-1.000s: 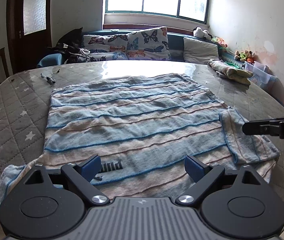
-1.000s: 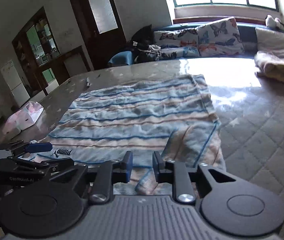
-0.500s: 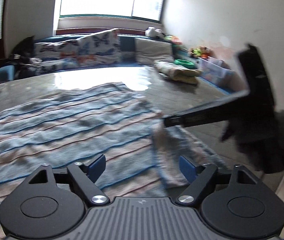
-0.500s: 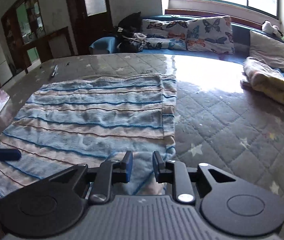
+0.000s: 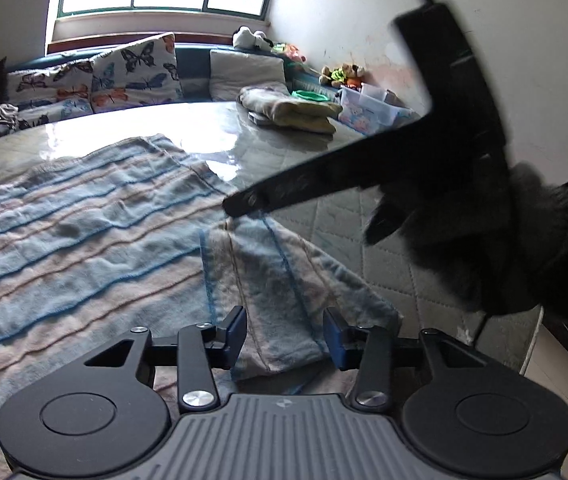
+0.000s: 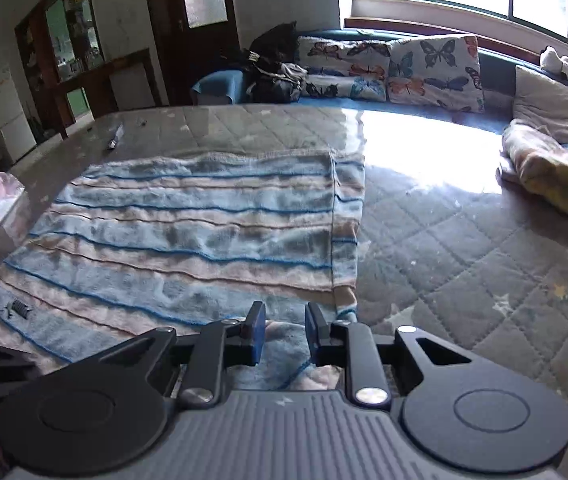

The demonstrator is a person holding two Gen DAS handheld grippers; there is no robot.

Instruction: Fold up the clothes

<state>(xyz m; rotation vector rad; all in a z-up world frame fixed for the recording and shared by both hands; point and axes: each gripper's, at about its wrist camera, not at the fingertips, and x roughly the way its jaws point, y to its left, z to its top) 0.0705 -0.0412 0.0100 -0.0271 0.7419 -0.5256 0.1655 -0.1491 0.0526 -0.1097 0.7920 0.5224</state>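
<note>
Left tool (image 5: 284, 334): jaws closing, not yet pressed; the folded-back flap (image 5: 284, 280) of the striped garment lies between the blue pads, its near edge at the fingertips.
Right tool (image 6: 281, 334): jaws narrow with a gap showing between the pads; cloth lies under and between them, but whether it is pinched cannot be told. In the left view its tip sits at the flap's far end.
Striped garment (image 6: 204, 216): spread flat on the quilted bed (image 6: 464, 260), one side strip turned over onto itself.
Step in hand: judged as taking hold of the flap at both ends.
Next move: calls for a firm pinch with both tools, then carrying the edge evenly across the body.
Far: folded yellow cloth (image 6: 552, 176); butterfly cushions (image 6: 432, 68) under the window.
</note>
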